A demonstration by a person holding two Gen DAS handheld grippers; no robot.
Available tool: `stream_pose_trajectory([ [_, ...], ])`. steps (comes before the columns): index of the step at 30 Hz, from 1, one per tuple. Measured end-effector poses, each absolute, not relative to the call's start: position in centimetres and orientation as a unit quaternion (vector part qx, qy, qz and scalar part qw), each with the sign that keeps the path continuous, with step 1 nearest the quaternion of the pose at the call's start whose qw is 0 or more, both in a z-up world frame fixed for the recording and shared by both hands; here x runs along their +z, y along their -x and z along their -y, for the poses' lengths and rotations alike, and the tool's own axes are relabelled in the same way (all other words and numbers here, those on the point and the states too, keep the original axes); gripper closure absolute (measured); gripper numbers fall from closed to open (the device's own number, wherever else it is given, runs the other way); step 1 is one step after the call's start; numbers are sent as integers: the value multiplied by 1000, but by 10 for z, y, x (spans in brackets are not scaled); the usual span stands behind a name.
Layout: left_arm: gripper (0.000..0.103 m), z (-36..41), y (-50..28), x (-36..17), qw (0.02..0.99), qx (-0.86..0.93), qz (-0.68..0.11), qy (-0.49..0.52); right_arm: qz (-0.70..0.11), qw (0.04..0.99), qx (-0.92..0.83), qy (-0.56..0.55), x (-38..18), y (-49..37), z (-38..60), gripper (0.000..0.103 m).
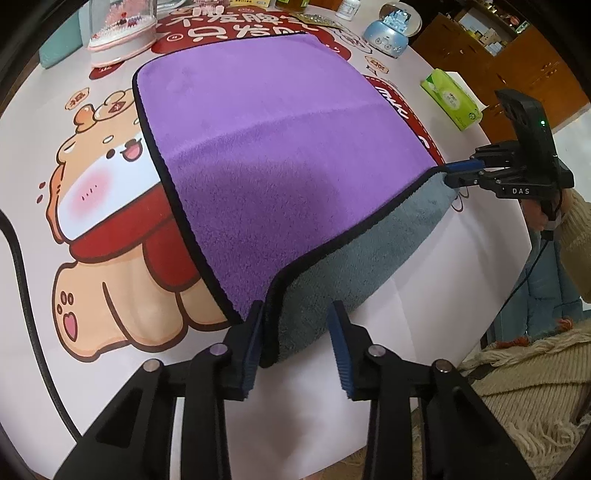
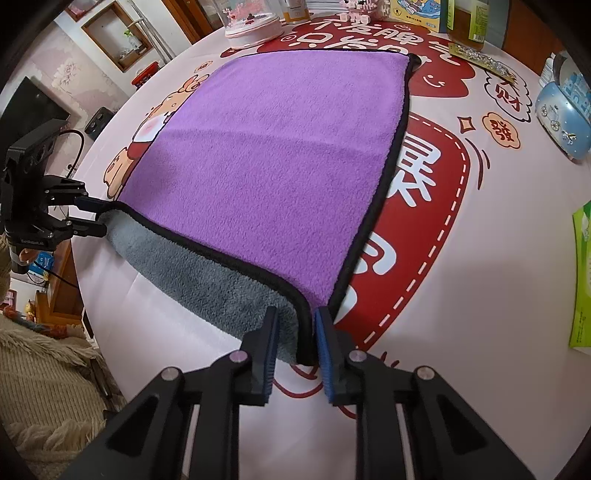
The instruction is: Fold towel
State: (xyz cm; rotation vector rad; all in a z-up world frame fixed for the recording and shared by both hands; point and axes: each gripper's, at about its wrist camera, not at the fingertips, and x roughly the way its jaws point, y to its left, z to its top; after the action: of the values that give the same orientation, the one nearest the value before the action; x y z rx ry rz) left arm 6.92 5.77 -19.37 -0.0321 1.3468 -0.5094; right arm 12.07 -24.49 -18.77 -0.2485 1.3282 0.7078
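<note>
A towel, purple on top and grey underneath with a black hem (image 1: 280, 147) (image 2: 280, 147), lies on the printed tablecloth with its near edge lifted so the grey side shows. My left gripper (image 1: 299, 347) is open, its jaws on either side of the near left corner, which lies against the left finger. It also shows in the right wrist view (image 2: 92, 218). My right gripper (image 2: 295, 347) has its jaws narrowly apart around the near right corner, the hem between them. In the left wrist view the right gripper (image 1: 461, 173) sits at that corner.
At the table's far edge stand a pink-based dome (image 1: 122, 33), a blue snow globe (image 1: 391, 29) (image 2: 561, 114), bottles (image 2: 469, 22) and a blister pack (image 2: 484, 61). A green tissue pack (image 1: 450, 98) (image 2: 583, 280) lies right. A black cable (image 1: 26, 295) runs left.
</note>
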Motion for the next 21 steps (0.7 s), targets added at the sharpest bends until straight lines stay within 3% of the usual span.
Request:
stream_pose_trajectory([
  [14,84,-67,-75,-199,742,-226,-630,46,-602,724,317,116,-188,-121,241,86],
  [21,85,-72,-78,-201,737,-222,-635,60,-606,723,314,106,-189,-124,241,86],
])
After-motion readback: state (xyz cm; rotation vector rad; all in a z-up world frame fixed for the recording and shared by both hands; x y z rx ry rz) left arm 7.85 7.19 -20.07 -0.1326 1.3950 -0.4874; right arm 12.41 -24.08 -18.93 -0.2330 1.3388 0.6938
